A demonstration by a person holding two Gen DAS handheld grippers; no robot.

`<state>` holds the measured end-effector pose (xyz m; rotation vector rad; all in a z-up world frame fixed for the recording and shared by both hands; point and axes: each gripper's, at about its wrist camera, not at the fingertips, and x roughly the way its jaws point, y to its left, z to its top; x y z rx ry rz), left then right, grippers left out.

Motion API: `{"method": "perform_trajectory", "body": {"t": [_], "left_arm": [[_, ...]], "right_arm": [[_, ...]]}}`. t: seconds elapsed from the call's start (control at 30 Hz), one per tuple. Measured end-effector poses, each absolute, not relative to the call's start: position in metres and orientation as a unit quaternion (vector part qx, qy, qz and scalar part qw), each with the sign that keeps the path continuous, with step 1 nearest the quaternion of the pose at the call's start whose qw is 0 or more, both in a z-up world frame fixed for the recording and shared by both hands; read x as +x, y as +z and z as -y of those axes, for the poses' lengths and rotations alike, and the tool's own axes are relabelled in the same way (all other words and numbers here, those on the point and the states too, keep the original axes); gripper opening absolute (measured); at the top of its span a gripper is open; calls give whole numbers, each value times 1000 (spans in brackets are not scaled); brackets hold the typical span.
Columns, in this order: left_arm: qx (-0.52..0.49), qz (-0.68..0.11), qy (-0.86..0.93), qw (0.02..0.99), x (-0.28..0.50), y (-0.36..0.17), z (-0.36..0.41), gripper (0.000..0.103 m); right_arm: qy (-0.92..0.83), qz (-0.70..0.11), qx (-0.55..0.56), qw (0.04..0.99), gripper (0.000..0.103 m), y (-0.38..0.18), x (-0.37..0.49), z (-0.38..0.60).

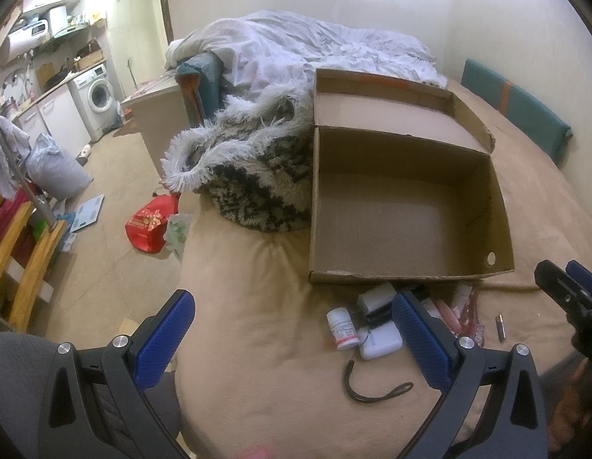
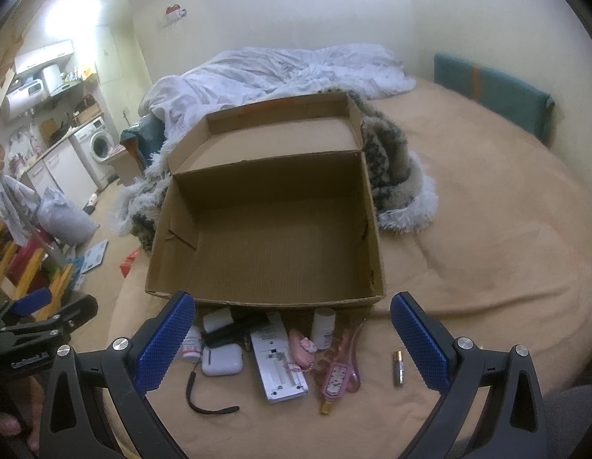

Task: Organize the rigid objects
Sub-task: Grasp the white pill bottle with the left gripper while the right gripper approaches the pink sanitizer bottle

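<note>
An open, empty cardboard box (image 2: 273, 229) sits on the beige bed; it also shows in the left wrist view (image 1: 403, 210). In front of its near wall lie small items: a white pill bottle (image 2: 192, 344), a white earbud case (image 2: 222, 359), a white remote (image 2: 278, 359), a black strap (image 2: 208, 397), a pink figure (image 2: 301, 348), a second white bottle (image 2: 322, 327), a pink sanitizer holder (image 2: 334, 378) and a battery (image 2: 398, 368). My right gripper (image 2: 292, 340) is open above them. My left gripper (image 1: 292, 340) is open to their left, holding nothing.
A furry patterned blanket (image 1: 250, 176) lies against the box's left side, and a white duvet (image 2: 280, 69) lies behind the box. The bed edge drops to the floor at left, where a red bag (image 1: 150, 225) lies. A teal cushion (image 2: 491, 91) leans on the wall.
</note>
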<state>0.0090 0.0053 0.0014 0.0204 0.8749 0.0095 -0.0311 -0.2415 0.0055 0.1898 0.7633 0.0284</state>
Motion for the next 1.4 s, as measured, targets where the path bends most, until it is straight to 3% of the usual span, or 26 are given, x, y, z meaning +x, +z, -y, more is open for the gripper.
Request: {"method": "perform_trajectory", "body": {"t": [0.43, 0.67, 0.7, 0.77, 1.07, 1.4], "left_arm": [[-30, -547, 31, 836, 51, -46, -20, 99], [-61, -616, 19, 785, 79, -93, -7, 77], [-68, -627, 19, 776, 84, -101, -6, 67], [-76, -643, 25, 761, 93, -117, -4, 57], [-84, -670, 5, 737, 108, -157, 7, 55], [-43, -686, -2, 726, 117, -179, 22, 24]], "right_arm": [[13, -475, 116, 872, 103, -36, -1, 257], [18, -513, 129, 848, 103, -58, 2, 258], [20, -519, 132, 844, 103, -60, 3, 258], [22, -529, 142, 836, 103, -65, 5, 260], [22, -541, 160, 825, 103, -72, 7, 265], [22, -549, 164, 819, 103, -78, 12, 264]]}}
